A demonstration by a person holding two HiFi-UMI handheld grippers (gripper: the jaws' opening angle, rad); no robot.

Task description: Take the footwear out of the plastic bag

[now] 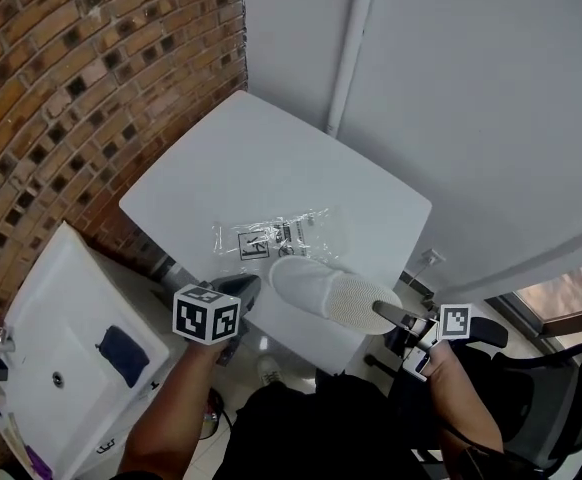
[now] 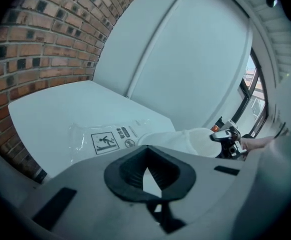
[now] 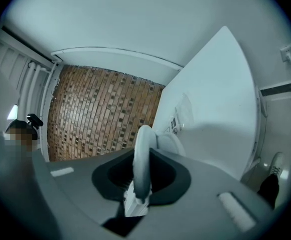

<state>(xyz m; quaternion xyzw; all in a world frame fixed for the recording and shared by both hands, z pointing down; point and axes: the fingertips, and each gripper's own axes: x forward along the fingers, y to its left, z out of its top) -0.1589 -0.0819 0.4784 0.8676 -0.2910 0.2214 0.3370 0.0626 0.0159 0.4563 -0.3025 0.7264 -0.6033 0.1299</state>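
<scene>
- Slipper (image 1: 331, 293): white, lying at the desk's (image 1: 271, 158) near edge, far end touching the plastic bag (image 1: 271, 236).
- Right tool (image 1: 385, 312) is pinching its near end.
- Left tool (image 1: 248, 287) is pressed together, empty.

White table (image 1: 271, 158): plastic bag (image 1: 276, 236) flat; slipper (image 1: 321, 286) maybe resting.
</scene>
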